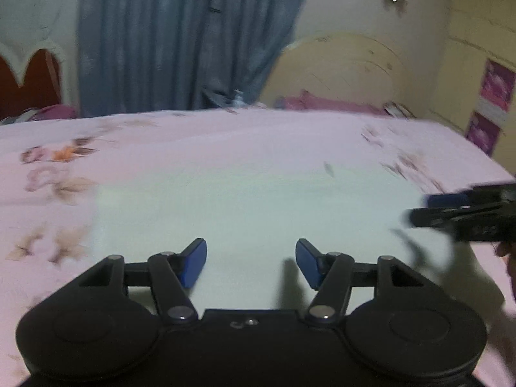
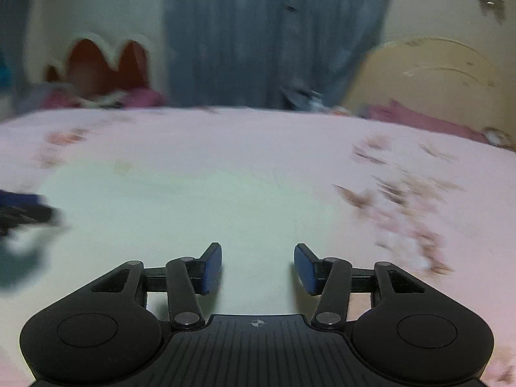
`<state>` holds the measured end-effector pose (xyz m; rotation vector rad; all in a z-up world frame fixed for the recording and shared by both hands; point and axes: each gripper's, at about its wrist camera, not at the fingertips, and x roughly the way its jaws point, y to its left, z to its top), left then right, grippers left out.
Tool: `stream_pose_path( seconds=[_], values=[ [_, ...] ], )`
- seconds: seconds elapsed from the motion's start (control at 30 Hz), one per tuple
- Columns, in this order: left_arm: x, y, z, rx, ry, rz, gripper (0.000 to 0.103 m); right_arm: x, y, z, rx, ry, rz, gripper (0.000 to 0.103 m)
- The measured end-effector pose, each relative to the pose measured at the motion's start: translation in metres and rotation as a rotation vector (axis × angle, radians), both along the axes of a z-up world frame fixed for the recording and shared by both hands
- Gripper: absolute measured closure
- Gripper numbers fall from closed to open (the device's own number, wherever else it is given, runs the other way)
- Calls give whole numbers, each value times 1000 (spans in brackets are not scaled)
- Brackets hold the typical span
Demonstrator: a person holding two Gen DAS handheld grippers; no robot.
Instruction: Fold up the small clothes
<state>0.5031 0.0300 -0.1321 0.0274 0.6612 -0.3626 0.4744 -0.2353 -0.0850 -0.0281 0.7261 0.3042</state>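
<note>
A pale, almost white garment [image 1: 242, 200] lies flat on the pink flowered bedsheet [image 1: 48, 167]. In the left wrist view my left gripper [image 1: 251, 262] hovers over its near part, blue pads apart with nothing between them. The right gripper [image 1: 467, 213] comes in from the right edge over the garment's right side, with part of a hand [image 1: 506, 254] behind it. In the right wrist view my right gripper [image 2: 258, 267] stands open over the same garment [image 2: 193, 209], nothing between its pads. The left gripper [image 2: 22, 209] shows blurred at the left edge.
A blue curtain [image 1: 180, 38] hangs beyond the far side of the bed. A cream headboard [image 1: 348, 71] and pink pillows [image 1: 322, 101] are at the back right. The bed's edge [image 1: 477, 154] falls away on the right. A red scalloped panel [image 2: 106, 64] stands at the back left.
</note>
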Motion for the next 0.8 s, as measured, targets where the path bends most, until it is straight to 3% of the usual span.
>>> stream_pose_path(
  seconds=[0.13,0.2,0.37,0.5,0.6,0.7,0.8],
  values=[
    [-7,-18,-10,42,8,-29,43,-13,38,-13,-40,27,121,55],
    [-8,-5,-11,25,19,0,42,-14,33,-19,-67,34,97,55],
    [-26,19,2,34,-6,47,43,-15,-5,-10,-6,60,-23,56],
    [-59,-5,11,41,-34,-20,43,-42,20,7,57,53,100,59],
    [-72,-18,-6,63,28,-33,43,-59,42,-6,45,101,163,68],
    [-80,-15,-15,74,42,-7,43,-67,47,-23,-4,108,155,69],
    [-91,-6,-4,39,24,17,44,-73,39,-10,13,101,121,69]
  ],
)
